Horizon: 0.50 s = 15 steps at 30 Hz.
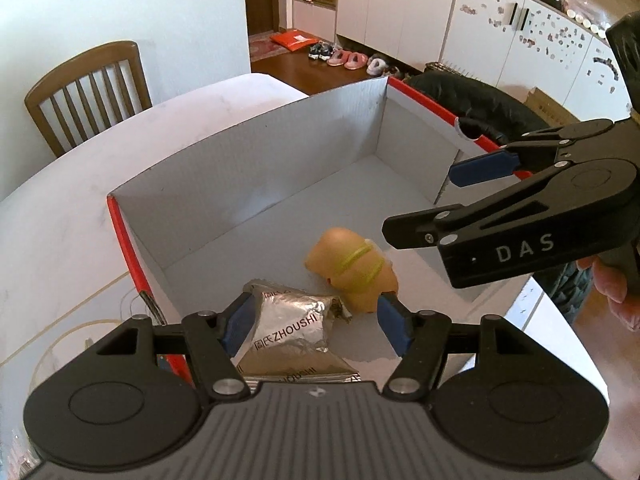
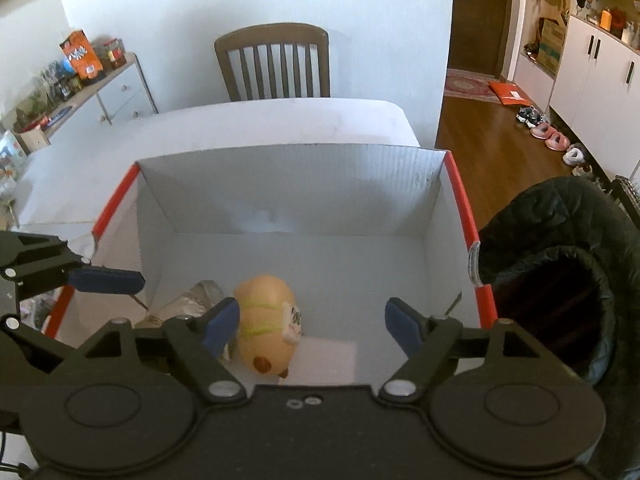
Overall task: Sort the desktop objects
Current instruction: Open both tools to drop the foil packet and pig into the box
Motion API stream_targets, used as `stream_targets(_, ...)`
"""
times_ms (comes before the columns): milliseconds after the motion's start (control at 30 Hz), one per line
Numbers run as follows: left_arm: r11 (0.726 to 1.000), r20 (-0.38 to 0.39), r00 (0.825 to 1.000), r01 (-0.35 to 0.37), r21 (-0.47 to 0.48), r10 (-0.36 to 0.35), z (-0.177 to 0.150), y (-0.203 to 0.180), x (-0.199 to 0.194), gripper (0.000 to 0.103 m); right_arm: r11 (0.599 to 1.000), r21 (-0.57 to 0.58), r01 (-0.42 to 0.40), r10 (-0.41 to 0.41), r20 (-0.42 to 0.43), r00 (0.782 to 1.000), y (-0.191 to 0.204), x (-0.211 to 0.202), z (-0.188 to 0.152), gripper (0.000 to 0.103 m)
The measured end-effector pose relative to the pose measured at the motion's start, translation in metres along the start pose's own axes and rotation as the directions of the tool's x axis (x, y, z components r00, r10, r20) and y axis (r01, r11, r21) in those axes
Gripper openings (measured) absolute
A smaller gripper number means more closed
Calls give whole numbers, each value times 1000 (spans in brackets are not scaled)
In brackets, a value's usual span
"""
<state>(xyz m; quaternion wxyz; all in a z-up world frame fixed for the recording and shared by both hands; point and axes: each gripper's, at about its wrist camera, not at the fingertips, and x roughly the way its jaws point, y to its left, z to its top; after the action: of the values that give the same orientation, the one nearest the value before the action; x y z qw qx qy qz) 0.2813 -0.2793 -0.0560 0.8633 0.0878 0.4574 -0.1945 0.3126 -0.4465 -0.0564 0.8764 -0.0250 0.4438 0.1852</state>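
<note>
Both your left tool (image 1: 316, 330) and right tool (image 2: 312, 326) hang wide and empty over the box (image 2: 288, 168), where the foil packet (image 1: 288, 328) and plush toy (image 2: 266, 320) lie touching near its front; lift clear of the walls before fetching more.

A crinkled, shiny foil packet (image 1: 294, 326), a matt corrugated cardboard box (image 1: 256, 160) and a smooth rubbery toy (image 1: 352, 270) are seen.

both views down into box (image 1: 256, 148)
</note>
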Motion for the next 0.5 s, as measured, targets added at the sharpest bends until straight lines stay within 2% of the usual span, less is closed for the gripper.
stream_targets(67, 1000, 6, 1000, 5, -11, -5, -1, 1, -2, 85, 1000, 5, -9, 9, 10, 1000, 0, -4, 0, 84)
stream_targets(200, 999, 32, 999, 21, -29, -20, -3, 1, -9, 85, 1000, 15, -26, 25, 37, 999, -1, -13, 1, 89)
stream_targets(500, 998, 120, 992, 44, -50, -38, -12, 6, -47, 88, 999, 3, -36, 35, 90, 995, 8, -37, -4, 92)
